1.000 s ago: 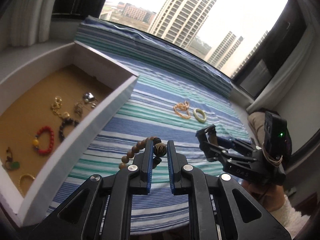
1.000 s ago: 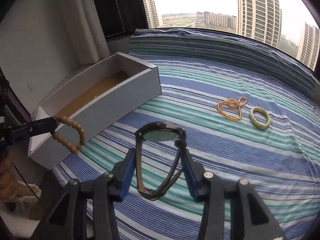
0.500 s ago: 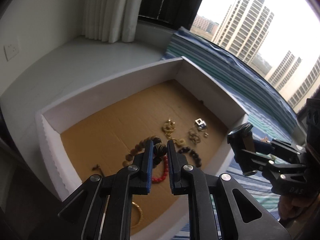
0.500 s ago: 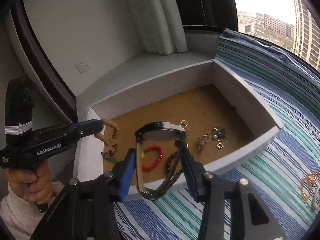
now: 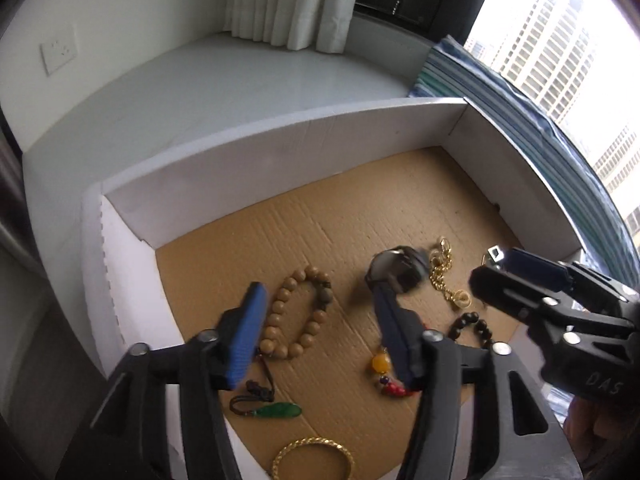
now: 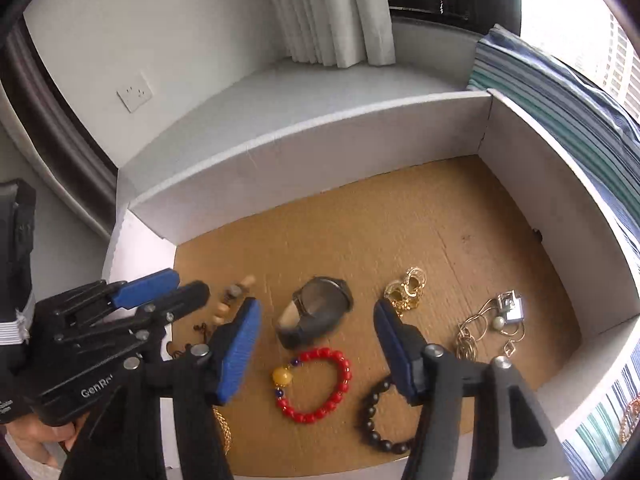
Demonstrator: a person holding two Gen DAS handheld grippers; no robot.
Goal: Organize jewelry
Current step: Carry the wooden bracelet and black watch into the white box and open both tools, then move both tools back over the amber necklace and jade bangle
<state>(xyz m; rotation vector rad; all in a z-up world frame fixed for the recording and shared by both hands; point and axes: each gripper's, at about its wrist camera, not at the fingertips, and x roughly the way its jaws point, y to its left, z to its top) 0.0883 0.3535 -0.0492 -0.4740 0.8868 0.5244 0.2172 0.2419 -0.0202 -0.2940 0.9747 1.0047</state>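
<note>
The left gripper [image 6: 160,286], seen from the right wrist view, carries white lettering that reads "GenRo", the rest cut off behind the near finger; the right gripper [image 5: 500,268], seen from the left wrist view, shows "DAS" on its body.

Both tools hang over the white cardboard box [image 5: 280,148] with its brown floor. The left gripper's jaws are opening, blue pads well apart, and the wooden bead bracelet [image 5: 296,316] lies on the box floor between them, touched by neither pad. The right gripper's jaws are opening too; the dark wristwatch [image 6: 316,312] sits in the gap under them, free of both pads (it looks blurred, so whether it has settled flat is hard to say).

Around these lie a red bead bracelet [image 6: 320,384] with a yellow bead, a black bead bracelet [image 6: 380,424] partly hidden by the right finger, a gold chain [image 6: 406,290], a silver necklace [image 6: 492,322], a green pendant [image 5: 278,411] on a dark cord, and a gold bangle [image 5: 314,456] cut off by the frame edge. A striped cloth [image 6: 560,92] runs beside the box.
</note>
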